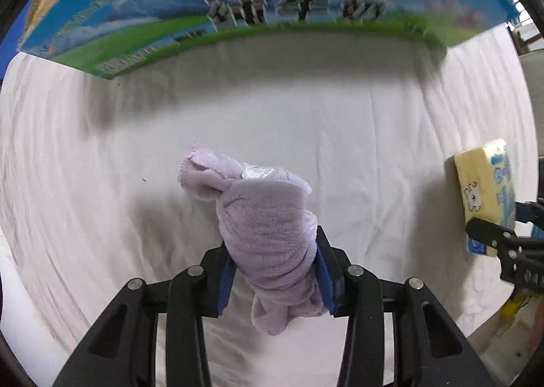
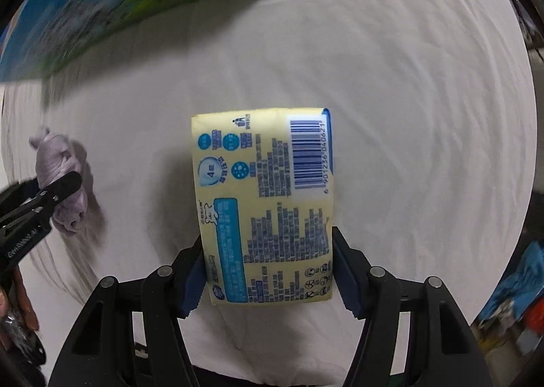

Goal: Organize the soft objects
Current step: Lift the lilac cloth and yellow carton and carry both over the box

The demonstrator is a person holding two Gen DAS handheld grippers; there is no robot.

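Observation:
My left gripper [image 1: 275, 271] is shut on a rolled lilac fleece cloth [image 1: 261, 227] and holds it above the white sheet [image 1: 374, 135]. My right gripper [image 2: 268, 271] is shut on a yellow tissue pack [image 2: 265, 203] with blue print and a barcode, held above the sheet. The tissue pack also shows at the right edge of the left wrist view [image 1: 486, 196]. The lilac cloth also shows at the left of the right wrist view [image 2: 61, 179], in the left gripper.
A large cardboard box [image 1: 238, 9] printed in blue and green stands at the far side of the sheet, also at the upper left of the right wrist view [image 2: 112, 2]. Colourful items [image 2: 516, 295] lie beyond the sheet's right edge.

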